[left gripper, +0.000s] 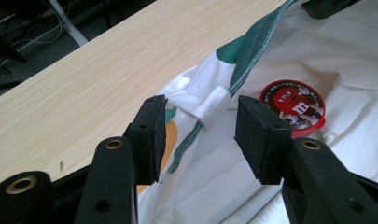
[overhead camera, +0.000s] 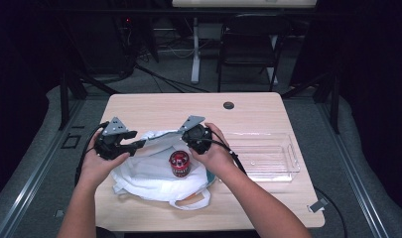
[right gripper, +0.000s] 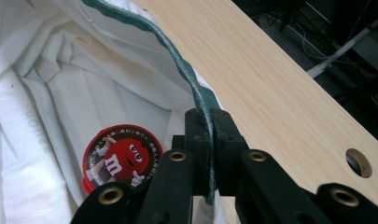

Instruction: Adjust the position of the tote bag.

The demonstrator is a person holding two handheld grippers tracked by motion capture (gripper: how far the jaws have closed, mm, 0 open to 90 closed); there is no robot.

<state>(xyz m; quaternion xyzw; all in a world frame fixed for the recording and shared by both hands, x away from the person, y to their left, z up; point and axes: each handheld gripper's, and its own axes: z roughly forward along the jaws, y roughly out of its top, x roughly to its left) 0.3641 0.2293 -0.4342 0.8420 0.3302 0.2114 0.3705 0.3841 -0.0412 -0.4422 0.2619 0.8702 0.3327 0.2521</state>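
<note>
The candy tin (right gripper: 117,161) is partly blocked by the right gripper (right gripper: 207,140) in that gripper's view, so its lower edge is lost. From above, the tin's lid print is too small to read. The white bag (overhead camera: 154,178) hides the tabletop (overhead camera: 188,106) beneath it, and something orange at the bag's near edge is too hidden to identify.

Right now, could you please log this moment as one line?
right gripper: shut on white cloth bag | left gripper: open | red round tin: in bag
</note>
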